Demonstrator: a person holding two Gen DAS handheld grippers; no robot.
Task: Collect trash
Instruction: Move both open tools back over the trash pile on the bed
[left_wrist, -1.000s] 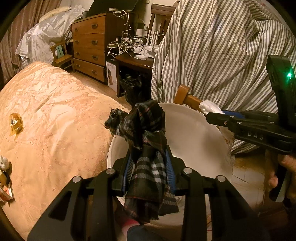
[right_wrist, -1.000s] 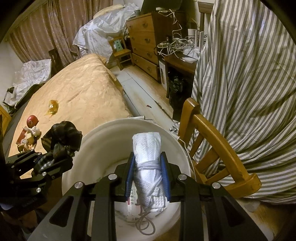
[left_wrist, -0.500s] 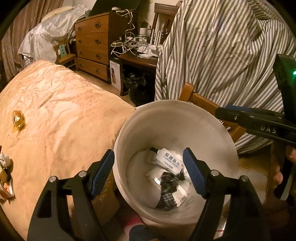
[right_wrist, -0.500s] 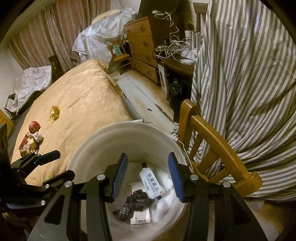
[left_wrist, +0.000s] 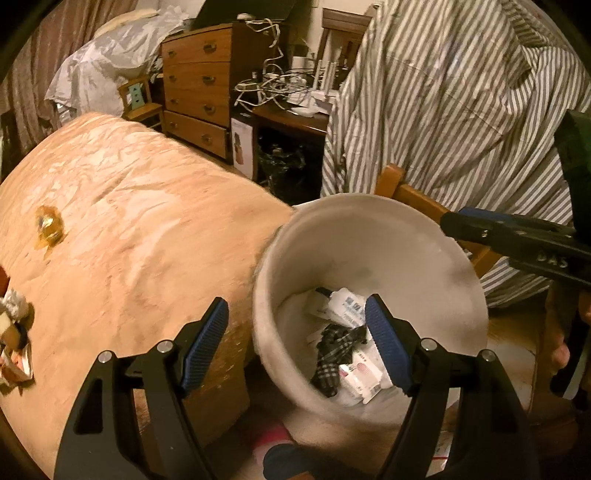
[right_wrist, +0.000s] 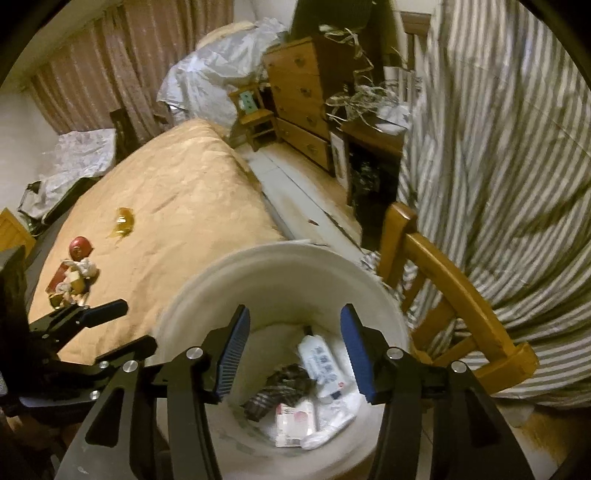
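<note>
A cluttered bedroom: a bed under a tan bedspread (right_wrist: 173, 206) fills the left, a wooden dresser (left_wrist: 197, 92) stands behind, and a striped sheet (right_wrist: 509, 155) drapes over a wooden chair (right_wrist: 443, 280). Beside the bed stands a white bucket (left_wrist: 369, 229) holding plaid cloth (left_wrist: 332, 350) and packets. The left gripper (left_wrist: 295, 332) and right gripper (right_wrist: 293, 347) hover over it, fingers spread wide, empty. More scraps (right_wrist: 74, 277) and an amber wrapper (left_wrist: 48, 225) lie on the bedspread.

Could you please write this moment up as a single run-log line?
left gripper: open, empty | right gripper: open, empty | white bucket: holds plaid cloth, white bundle | bed: wrapper, trash pile remain
</note>
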